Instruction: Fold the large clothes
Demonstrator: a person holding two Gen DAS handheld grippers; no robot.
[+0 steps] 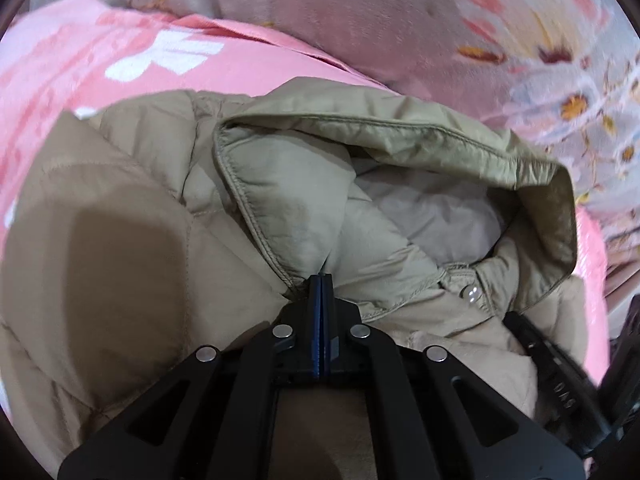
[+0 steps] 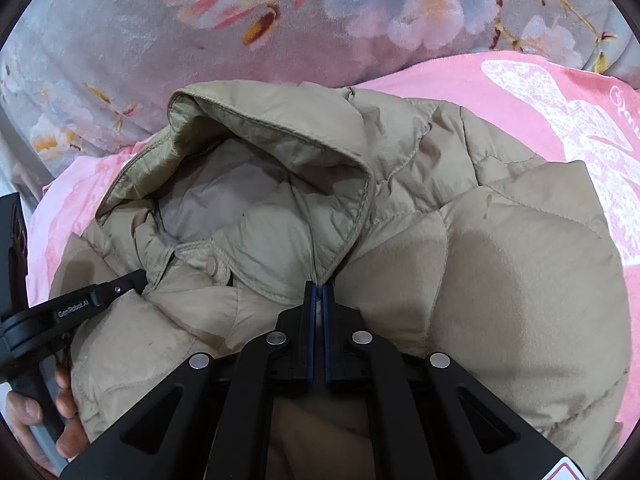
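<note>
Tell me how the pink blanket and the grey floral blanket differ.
The pink blanket has white printed motifs; the grey floral blanket shows pink and white flowers. The pink blanket lies directly under the beige jacket; the grey floral blanket sits bunched beyond it. Both look soft and plush.

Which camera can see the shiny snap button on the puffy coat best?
The left wrist view: the snap button on the tan puffer jacket glints, unobstructed, right of the shut left gripper. In the right wrist view the button looks dull and matte against the fabric, left of the right gripper.
</note>
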